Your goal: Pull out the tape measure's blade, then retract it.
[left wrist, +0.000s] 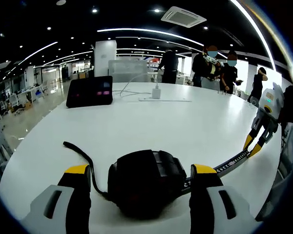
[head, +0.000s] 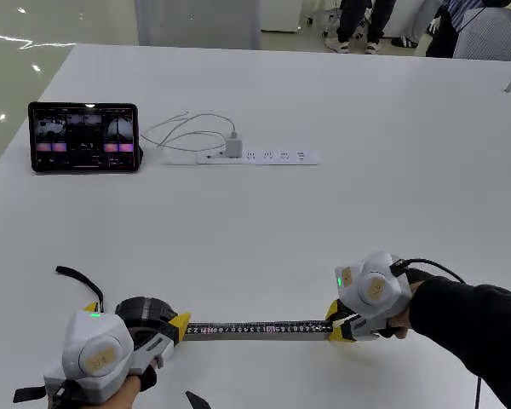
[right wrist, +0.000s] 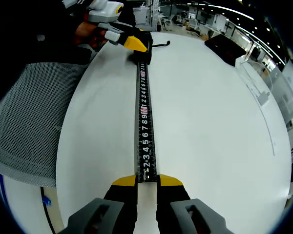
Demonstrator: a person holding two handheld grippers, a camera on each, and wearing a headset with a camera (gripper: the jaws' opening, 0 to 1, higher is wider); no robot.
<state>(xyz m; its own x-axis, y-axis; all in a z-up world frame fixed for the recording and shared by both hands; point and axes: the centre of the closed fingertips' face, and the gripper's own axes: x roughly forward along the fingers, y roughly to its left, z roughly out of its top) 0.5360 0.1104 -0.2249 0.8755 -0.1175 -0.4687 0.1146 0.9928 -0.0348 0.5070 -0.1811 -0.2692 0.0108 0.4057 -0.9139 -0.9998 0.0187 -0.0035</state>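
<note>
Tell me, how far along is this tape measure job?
Pulling out looks done: the blade stretches between the two grippers. In hand: the left gripper holds the case, and the right gripper pinches the blade's tip. To do: retracting it.

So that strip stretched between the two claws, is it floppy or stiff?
Likely springy, not floppy: the blade runs dead straight from the case in the left claw to the right claw. It looks thin, so probably light and apt to kink if bent sideways. Let go, it would likely whip back toward the case.
</note>
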